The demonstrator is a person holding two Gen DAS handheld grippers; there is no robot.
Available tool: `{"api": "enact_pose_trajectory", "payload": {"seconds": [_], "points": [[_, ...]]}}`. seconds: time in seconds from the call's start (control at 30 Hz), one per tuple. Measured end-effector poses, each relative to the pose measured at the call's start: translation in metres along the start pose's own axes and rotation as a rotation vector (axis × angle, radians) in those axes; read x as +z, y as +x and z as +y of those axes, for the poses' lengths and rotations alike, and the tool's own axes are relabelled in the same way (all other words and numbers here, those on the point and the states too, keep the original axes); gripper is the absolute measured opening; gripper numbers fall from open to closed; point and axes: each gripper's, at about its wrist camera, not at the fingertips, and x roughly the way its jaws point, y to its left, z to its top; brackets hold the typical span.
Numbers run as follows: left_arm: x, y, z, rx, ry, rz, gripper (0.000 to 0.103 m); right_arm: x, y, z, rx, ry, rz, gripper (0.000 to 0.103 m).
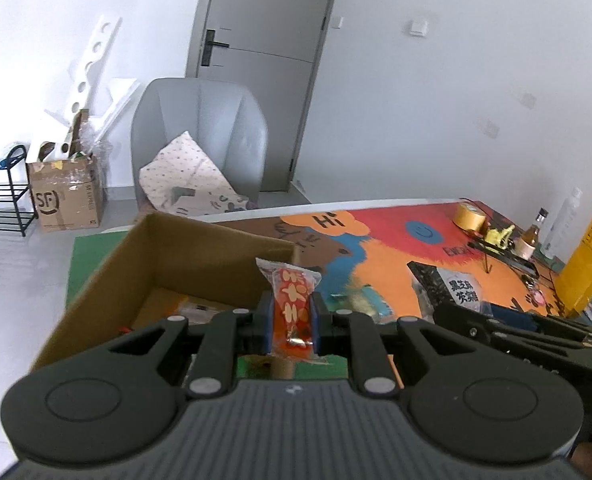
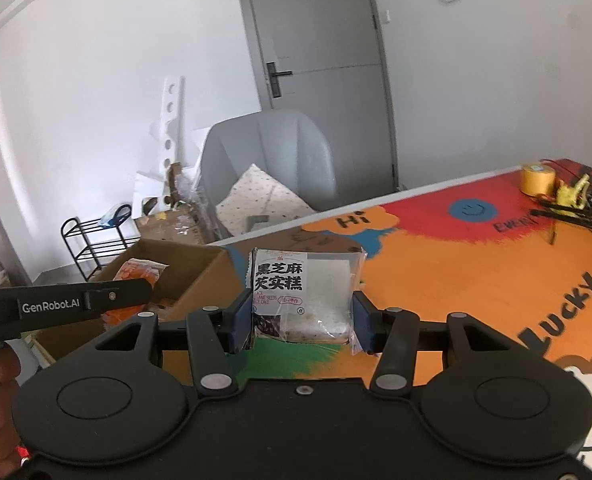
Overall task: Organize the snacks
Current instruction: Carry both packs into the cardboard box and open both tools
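Note:
My left gripper (image 1: 292, 322) is shut on an orange snack packet (image 1: 292, 304) and holds it upright just right of the open cardboard box (image 1: 144, 248). My right gripper (image 2: 301, 316) is shut on a black sesame cake packet (image 2: 301, 296), clear plastic with a black-and-white label, held above the colourful table (image 2: 455, 272). The same cake packet (image 1: 455, 290) and right gripper body show at the right of the left wrist view. The box (image 2: 192, 276) shows in the right wrist view with the orange packet (image 2: 140, 274) over it. Some snacks lie in the box bottom.
At the table's far right stand a yellow tape roll (image 1: 471, 216), a small bottle (image 1: 533, 230), a clear bottle (image 1: 563, 220), a yellow bag (image 1: 587, 260) and black cables. A grey armchair (image 1: 200, 136) with a cushion, a cardboard box (image 1: 68, 196) and a black rack (image 1: 0, 196) stand beyond.

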Motion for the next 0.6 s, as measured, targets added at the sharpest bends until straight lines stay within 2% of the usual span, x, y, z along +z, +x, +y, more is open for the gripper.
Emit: {"api": "enact_pose_trajectory", "payload": {"seconds": [0.47, 0.6], "points": [[0.002, 0.001, 0.054, 0.046, -0.085, 0.024, 0.018, 0.005, 0.020, 0.046, 0.043, -0.044, 0.027, 0.049], [0.004, 0.001, 0.065, 0.056, -0.109, 0.031, 0.029, 0.006, 0.024, 0.057, 0.072, -0.052, 0.029, 0.049]]}}
